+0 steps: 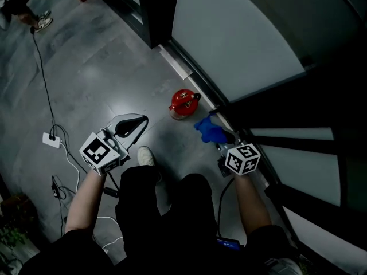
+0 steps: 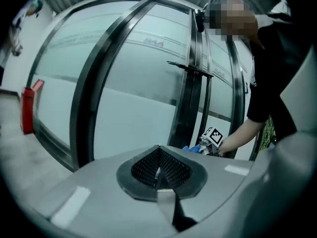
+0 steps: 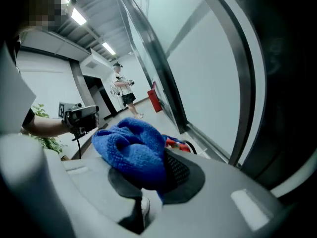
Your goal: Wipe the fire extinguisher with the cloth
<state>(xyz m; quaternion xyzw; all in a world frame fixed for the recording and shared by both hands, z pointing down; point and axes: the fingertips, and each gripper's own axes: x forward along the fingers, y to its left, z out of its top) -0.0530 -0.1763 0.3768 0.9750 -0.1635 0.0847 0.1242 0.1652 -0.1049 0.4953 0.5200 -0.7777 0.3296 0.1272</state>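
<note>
Right gripper (image 1: 225, 141) is clamped on the blue cloth (image 1: 209, 129), near the red fire extinguisher (image 1: 183, 103) standing on the floor (image 1: 103, 73). Left gripper (image 1: 131, 126) is pinched together, empty. Approach step, I'd say: next, bring the cloth down onto it.

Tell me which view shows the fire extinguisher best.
The head view: the fire extinguisher sits whole on the floor, seen from above. The right gripper view shows only a red sliver behind the cloth. The left gripper view shows none of it.
</note>
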